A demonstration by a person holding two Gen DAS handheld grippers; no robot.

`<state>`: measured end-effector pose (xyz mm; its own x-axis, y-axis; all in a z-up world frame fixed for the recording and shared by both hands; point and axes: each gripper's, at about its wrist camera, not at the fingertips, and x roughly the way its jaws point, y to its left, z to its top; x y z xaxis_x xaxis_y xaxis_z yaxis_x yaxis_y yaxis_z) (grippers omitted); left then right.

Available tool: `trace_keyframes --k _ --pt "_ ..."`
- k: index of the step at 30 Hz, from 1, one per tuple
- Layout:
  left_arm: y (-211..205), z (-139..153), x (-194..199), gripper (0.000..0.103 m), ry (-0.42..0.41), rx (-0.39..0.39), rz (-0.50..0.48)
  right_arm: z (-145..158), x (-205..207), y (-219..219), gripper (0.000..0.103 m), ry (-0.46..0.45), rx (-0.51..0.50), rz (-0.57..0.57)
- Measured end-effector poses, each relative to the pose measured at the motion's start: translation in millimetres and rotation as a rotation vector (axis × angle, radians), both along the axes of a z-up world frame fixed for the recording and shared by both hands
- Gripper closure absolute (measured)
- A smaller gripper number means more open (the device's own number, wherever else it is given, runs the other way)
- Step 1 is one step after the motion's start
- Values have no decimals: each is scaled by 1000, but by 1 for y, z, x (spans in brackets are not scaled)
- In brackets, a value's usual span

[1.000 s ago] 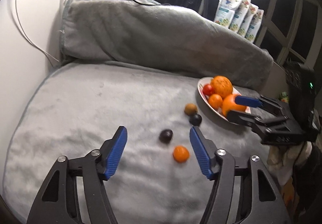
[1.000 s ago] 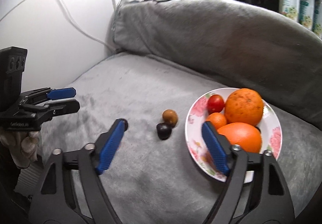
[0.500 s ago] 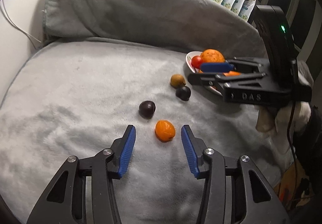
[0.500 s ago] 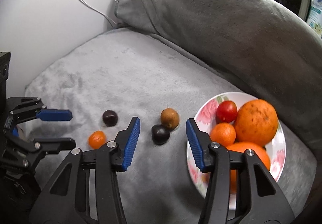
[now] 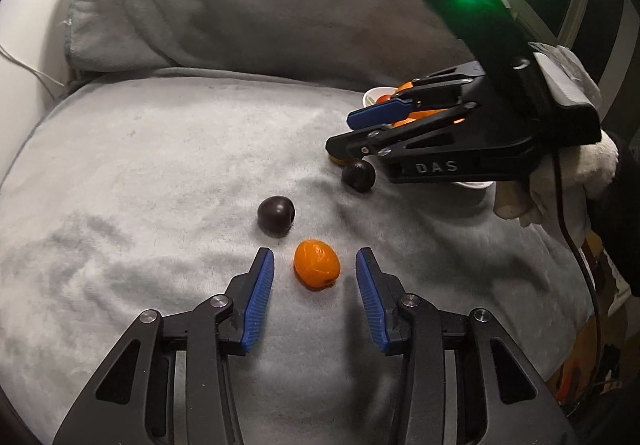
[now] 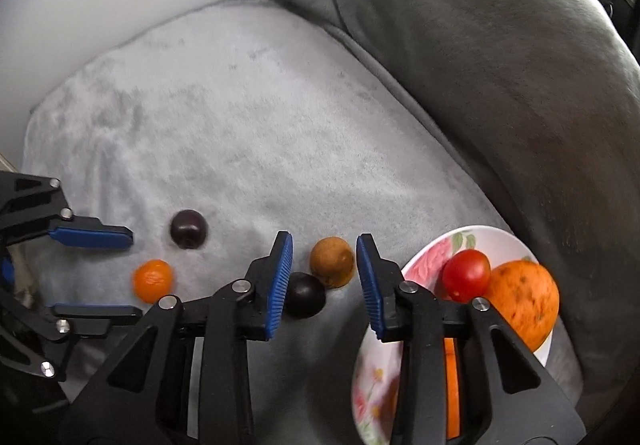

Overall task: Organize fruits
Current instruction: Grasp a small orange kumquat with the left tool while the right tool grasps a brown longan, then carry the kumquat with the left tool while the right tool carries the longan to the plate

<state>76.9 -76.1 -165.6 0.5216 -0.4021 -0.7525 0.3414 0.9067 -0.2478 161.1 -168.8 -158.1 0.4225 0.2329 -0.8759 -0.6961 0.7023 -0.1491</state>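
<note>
Two jaws are closing, untouching yet: your left gripper (image 5: pixel 315 272) straddles the small orange fruit (image 5: pixel 317 264) low-centre, your right gripper (image 6: pixel 325 260) the brown fruit (image 6: pixel 332 262), for pickup.

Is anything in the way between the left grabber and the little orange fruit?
No, nothing blocks it. The small orange fruit lies on the grey blanket right between the blue fingers of the left hand-held gripper, whose jaws are closing but not yet touching it. The nearest dark fruit sits beyond, off to one side.
</note>
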Motion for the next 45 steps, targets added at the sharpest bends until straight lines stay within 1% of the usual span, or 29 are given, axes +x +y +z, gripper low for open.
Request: trace_keyframes --k 5,8,11,13,14,15,16,17,19,23,30,34,38,45 --pt "-2 -3 6 62 7 5 -8 -5 8 5 68 17 -39 19" --pt "-5 -5 7 65 12 12 -13 -9 10 9 68 22 -68 32" --pt "-6 -9 10 65 21 16 -13 -15 13 12 71 34 -94 41" --pt "-8 -11 12 68 25 21 -15 -18 15 13 75 47 -106 47" --pt "-9 -12 15 68 27 23 -16 -19 16 14 75 46 -113 50" --pt "-10 -13 16 70 29 27 -17 -19 17 15 75 46 -113 53" --pt "-11 -14 18 73 26 51 0 -19 18 15 76 47 -112 53" --pt "-12 -15 19 74 29 55 1 -18 19 15 76 49 -108 53" --pt "-12 -16 19 80 30 57 1 -18 21 15 76 48 -107 50" --pt "-12 -17 23 80 30 56 4 -19 25 11 76 53 -70 34" --pt "-5 -13 26 81 37 17 21 0 19 -3 76 38 19 -5" --pt "-2 -8 26 81 24 9 26 11 14 -6 76 18 58 -18" --pt "0 0 16 81 6 3 33 24 7 -12 76 -9 90 -31" --pt "-2 19 8 81 -35 2 38 43 -5 -28 76 -49 150 -63"
